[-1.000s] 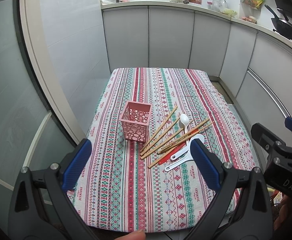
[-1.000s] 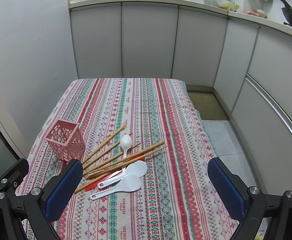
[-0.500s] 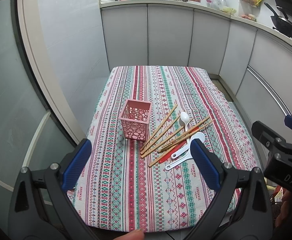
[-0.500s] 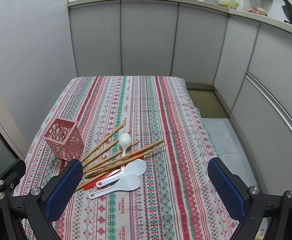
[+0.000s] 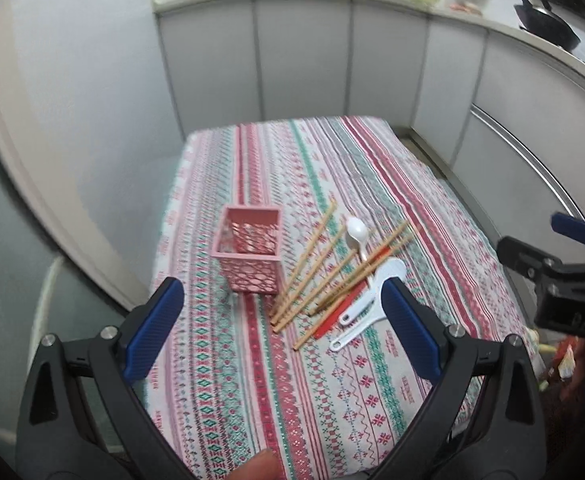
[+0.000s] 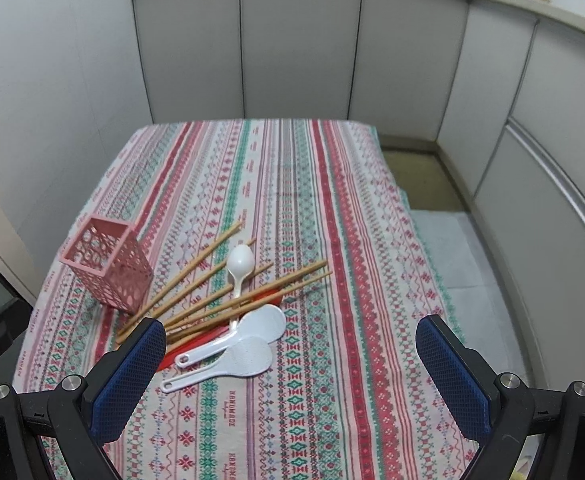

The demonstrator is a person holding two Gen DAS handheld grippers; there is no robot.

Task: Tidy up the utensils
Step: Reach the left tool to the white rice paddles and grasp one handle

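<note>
A pink lattice holder point(image 5: 250, 254) point(image 6: 108, 270) stands upright and empty on the striped tablecloth. To its right lies a loose pile: several wooden chopsticks point(image 5: 316, 270) point(image 6: 212, 284), a white spoon point(image 5: 357, 236) point(image 6: 239, 264), two white rice paddles point(image 5: 366, 300) point(image 6: 232, 350) and a red utensil point(image 5: 342, 306) point(image 6: 208, 338) partly under them. My left gripper point(image 5: 280, 334) is open and empty above the near part of the table. My right gripper point(image 6: 290, 376) is open and empty, near the paddles; its body shows in the left wrist view point(image 5: 564, 276).
The table point(image 6: 332, 216) with the striped cloth stands in a kitchen corner. Grey cabinet fronts point(image 6: 300, 48) run behind and along the right. A glass door with a pale frame point(image 5: 32, 200) is at the left. A floor mat point(image 6: 452, 240) lies right of the table.
Both grippers have moved forward and closer to the table, so the holder and utensils look larger. The utensils have not moved. Both grippers stay open.
</note>
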